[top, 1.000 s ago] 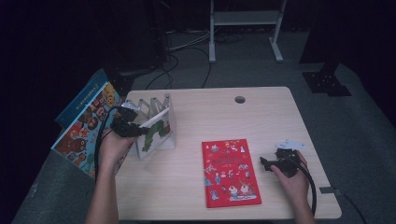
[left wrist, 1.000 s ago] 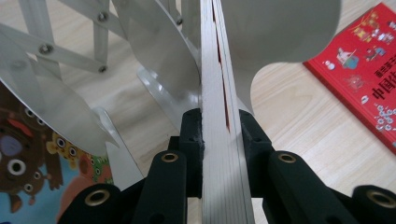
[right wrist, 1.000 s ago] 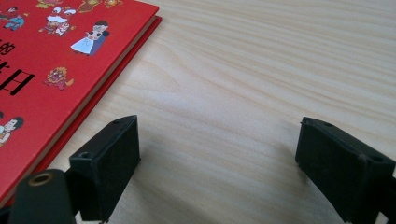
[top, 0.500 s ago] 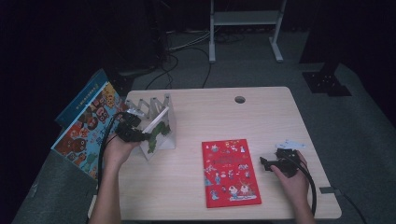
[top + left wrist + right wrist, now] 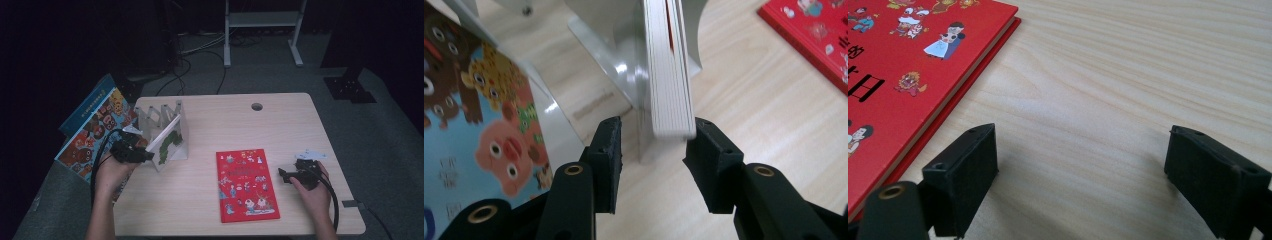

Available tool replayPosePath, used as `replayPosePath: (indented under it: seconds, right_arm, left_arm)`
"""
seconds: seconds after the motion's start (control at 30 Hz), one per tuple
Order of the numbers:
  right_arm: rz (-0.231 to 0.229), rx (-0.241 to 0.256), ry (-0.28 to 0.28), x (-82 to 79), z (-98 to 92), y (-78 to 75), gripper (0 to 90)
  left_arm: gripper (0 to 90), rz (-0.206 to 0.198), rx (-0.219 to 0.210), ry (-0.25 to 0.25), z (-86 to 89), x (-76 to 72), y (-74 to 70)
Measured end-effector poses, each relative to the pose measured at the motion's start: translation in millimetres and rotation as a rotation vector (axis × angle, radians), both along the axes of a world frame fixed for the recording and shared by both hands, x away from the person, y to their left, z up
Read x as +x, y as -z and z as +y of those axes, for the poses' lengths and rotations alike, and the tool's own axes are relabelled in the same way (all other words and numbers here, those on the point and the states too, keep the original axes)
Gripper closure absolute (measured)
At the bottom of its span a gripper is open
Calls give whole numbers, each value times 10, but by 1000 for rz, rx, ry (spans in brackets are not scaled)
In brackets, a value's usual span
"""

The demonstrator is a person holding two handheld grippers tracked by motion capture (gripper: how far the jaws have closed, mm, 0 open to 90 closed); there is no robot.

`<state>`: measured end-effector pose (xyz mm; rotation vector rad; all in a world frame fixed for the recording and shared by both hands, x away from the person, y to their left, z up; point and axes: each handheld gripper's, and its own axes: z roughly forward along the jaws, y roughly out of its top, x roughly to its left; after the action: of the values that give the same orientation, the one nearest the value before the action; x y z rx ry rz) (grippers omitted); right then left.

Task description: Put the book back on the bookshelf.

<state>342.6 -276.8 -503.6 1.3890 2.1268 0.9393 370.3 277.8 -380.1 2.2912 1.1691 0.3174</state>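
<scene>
- Your left gripper (image 5: pixel 651 145) is at the front end of the metal book rack (image 5: pixel 156 116) on the left part of the table (image 5: pixel 215 125), jaws parted to a middling width.
- The white picture book (image 5: pixel 669 75) stands in the rack, leaning; its page edges come down between your left jaws, the lower corner just beside the right-hand jaw (whether pad and book touch I cannot tell). The gap on the other side is plain, so the jaws are not clamped on it.
- From the high view the same book (image 5: pixel 167 142) shows its pale cover with a green picture, tilted against a rack divider, and your left gripper (image 5: pixel 135 151) sits just at its near edge.
- A big animal-print book (image 5: pixel 479 125) leans beside the rack on your left, off the table's left edge in the high view (image 5: pixel 97 132).
- Your right gripper (image 5: pixel 1080 165) rests low over bare wood near the right table edge, jaws spread wide with nothing between them.
- The red book (image 5: pixel 246 184) lies flat in the middle front of the table, just beside your right gripper (image 5: pixel 295 176) but apart from it (its corner (image 5: pixel 923 60) shows past the left-hand jaw).
</scene>
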Motion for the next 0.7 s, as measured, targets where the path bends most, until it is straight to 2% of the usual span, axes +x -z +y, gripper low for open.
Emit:
replayPosePath:
  seconds: [0.1, 0.17, 0.2, 0.27, 0.43, 0.5, 0.63, 0.7]
  right_arm:
    - [0, 0, 0, 0, 0, 0, 126]
    - [0, 0, 0, 0, 0, 0, 126]
    - [0, 0, 0, 0, 0, 0, 126]
    - [0, 0, 0, 0, 0, 0, 126]
    - [-1, -1, -1, 1, -1, 0, 126]
    - [1, 0, 0, 0, 0, 0, 126]
    - [-2, -1, -1, 1, -1, 0, 126]
    - [-2, -1, -2, 2, -2, 0, 126]
  left_arm:
    - [616, 14, -5, 4, 12, -13, 32]
    - [708, 16, -13, 16, 10, -9, 57]
    - [719, 30, -26, 22, 2, -5, 68]
    - [718, 41, -48, 40, -53, 5, 84]
    - [699, 45, -55, 75, -182, 11, 93]
    - [694, 42, -60, 95, -301, 34, 103]
    - [693, 38, -51, 103, -383, 60, 101]
    - [691, 39, -61, 108, -424, 76, 106]
